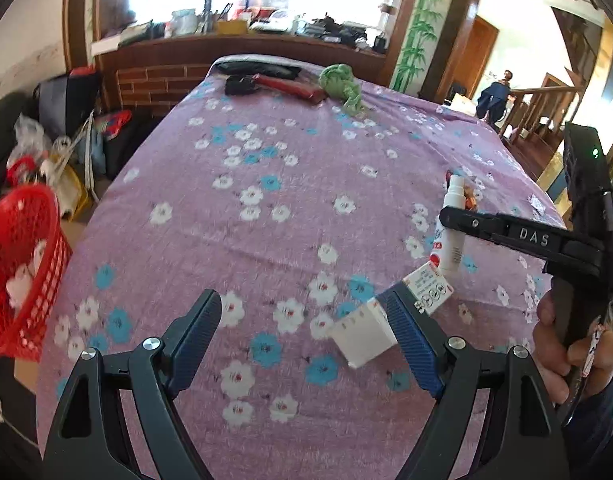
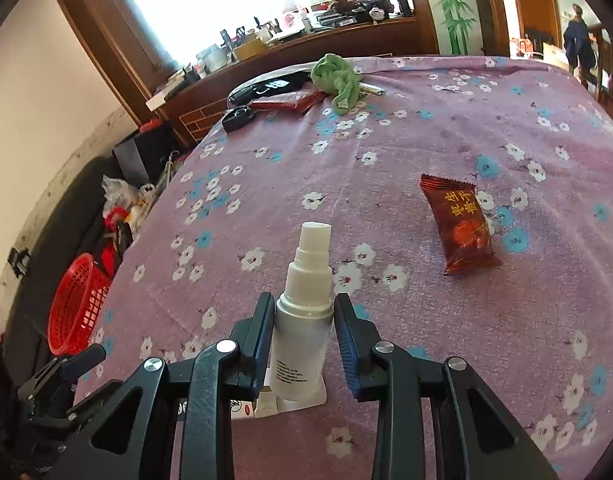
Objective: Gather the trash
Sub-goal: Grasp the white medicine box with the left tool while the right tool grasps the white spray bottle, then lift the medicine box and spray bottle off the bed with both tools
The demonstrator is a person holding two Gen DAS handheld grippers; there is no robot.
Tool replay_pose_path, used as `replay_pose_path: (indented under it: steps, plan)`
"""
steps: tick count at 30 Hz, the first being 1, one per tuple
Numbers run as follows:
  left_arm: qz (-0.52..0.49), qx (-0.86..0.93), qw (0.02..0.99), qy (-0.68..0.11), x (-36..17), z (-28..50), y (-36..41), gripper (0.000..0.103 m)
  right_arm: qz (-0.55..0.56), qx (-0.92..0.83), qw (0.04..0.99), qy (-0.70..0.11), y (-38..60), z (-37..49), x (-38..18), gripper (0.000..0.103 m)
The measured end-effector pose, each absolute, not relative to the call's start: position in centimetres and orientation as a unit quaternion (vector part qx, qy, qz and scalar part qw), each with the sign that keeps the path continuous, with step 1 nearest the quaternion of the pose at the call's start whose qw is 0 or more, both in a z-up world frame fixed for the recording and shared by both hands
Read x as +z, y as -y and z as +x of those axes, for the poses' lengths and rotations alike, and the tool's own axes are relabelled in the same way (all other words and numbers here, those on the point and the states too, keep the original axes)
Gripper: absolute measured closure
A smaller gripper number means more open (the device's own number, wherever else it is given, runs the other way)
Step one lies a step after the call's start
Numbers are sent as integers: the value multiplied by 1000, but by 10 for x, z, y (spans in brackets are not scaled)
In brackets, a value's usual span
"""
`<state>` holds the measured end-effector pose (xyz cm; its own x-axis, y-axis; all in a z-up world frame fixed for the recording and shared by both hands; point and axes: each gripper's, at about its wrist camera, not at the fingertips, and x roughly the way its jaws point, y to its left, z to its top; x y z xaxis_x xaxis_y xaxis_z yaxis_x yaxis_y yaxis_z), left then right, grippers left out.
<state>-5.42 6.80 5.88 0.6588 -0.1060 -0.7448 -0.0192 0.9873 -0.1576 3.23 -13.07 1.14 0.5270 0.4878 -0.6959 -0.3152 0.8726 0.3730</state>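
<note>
A white spray bottle (image 2: 304,312) lies on the purple flowered cloth (image 2: 406,140) between the fingers of my right gripper (image 2: 304,316), which closes around it; it also shows in the left wrist view (image 1: 450,224). A small white carton (image 1: 366,332) with a printed flap lies beside the right finger of my left gripper (image 1: 302,320), which is open and empty above the cloth. A red snack packet (image 2: 460,226) lies to the right of the bottle. A red mesh basket (image 1: 20,276) holding white scraps stands off the table's left edge; it also shows in the right wrist view (image 2: 78,308).
At the far end lie a green cloth (image 1: 342,84), a red pouch (image 1: 294,88) and a black object (image 1: 240,85). Bags and clutter (image 1: 46,152) sit on the floor at left. A cluttered window ledge (image 1: 242,28) runs behind.
</note>
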Motion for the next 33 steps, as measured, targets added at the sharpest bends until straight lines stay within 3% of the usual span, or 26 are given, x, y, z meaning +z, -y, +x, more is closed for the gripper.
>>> replay_pose_path:
  steps: [6,13,18,19,21,22,23,24,33]
  plan:
    - [-9,-127,905,-407,55,-34,-33,19,123,257,864,-415,139,34,11,70]
    - [148,-155,887,-408,35,-32,22,17,132,264,860,-417,140,36,8,70]
    - [155,-140,883,-419,21,-18,32,18,133,268,861,-411,142,34,10,70]
    - [149,-135,883,-424,19,-15,30,21,134,268,861,-410,142,33,11,70]
    - [132,-130,880,-438,14,-11,25,47,140,271,861,-407,146,33,11,70]
    - [116,-133,879,-443,14,-9,22,50,142,270,862,-405,148,33,12,70]
    - [106,-133,880,-444,13,-8,20,65,145,269,863,-402,149,33,13,70]
    - [99,-132,880,-446,12,-8,19,70,151,270,864,-398,152,33,14,70]
    - [31,-63,893,-445,16,-1,-11,70,163,255,875,-377,164,30,23,70]
